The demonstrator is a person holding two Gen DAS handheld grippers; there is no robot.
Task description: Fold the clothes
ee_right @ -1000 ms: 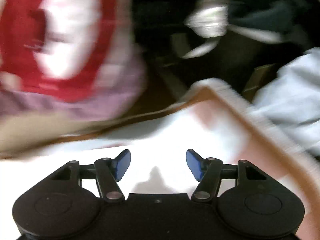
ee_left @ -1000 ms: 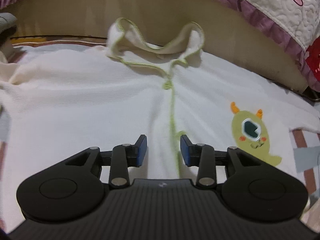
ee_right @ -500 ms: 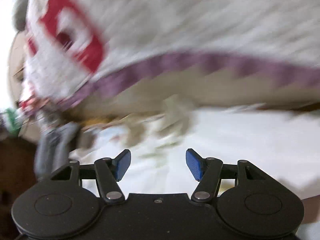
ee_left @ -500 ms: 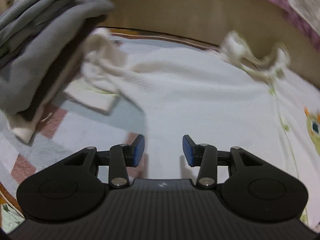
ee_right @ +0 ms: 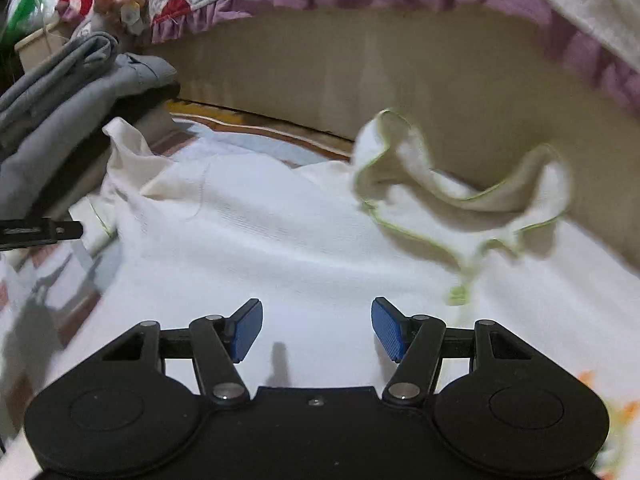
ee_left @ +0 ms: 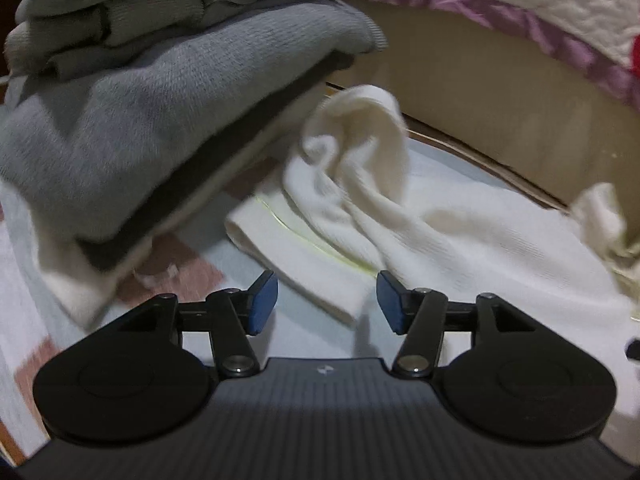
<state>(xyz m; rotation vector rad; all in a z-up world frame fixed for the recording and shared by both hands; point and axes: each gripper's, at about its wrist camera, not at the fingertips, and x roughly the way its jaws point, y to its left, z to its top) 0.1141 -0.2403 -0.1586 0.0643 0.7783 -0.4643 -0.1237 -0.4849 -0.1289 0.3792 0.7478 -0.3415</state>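
Grey folded stack (ee_left: 168, 92) crowding the left

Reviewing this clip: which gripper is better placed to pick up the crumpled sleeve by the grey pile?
Left. The left gripper, jaws opening and empty, points at the sleeve beside the folded grey pile. The right gripper, open, hovers over the white garment's body, nearer its green-trimmed collar.

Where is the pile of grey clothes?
The pile of grey clothes sits at the left in both views, right beside the white top's crumpled sleeve.

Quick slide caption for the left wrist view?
Left gripper, jaws opening and empty, nears white sleeve beside folded grey pile.
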